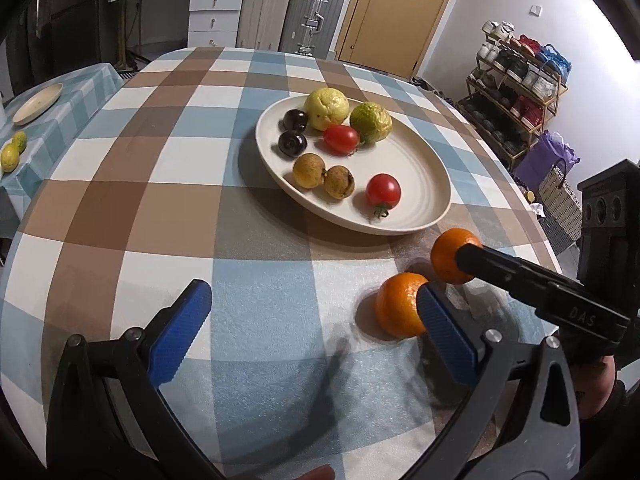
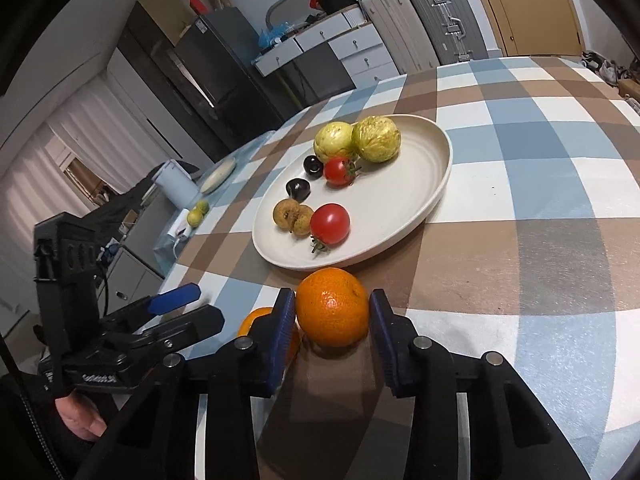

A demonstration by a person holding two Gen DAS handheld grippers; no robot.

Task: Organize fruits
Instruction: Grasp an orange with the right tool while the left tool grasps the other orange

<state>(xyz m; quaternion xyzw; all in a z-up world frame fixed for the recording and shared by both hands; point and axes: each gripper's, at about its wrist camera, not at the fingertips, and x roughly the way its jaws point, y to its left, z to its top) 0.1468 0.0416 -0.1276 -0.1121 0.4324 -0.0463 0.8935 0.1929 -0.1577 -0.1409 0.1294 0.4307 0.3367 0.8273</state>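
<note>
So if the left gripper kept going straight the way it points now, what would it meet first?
Probably bare tablecloth: the left gripper is open and angled down at it. The nearer orange sits by its right finger, off the centre line. Depth is uncertain.

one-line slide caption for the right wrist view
Right claw closing around an orange beside the plate of fruit.

Right tool (image 2: 332,316): blue pads set against both sides of an orange (image 2: 333,307) resting on the checked surface (image 2: 520,240). Second orange (image 2: 256,320) just left, partly hidden. Cream plate (image 2: 400,208) beyond carries tomatoes, guavas, small dark and brown fruits. Left tool (image 2: 188,308) at left.
</note>
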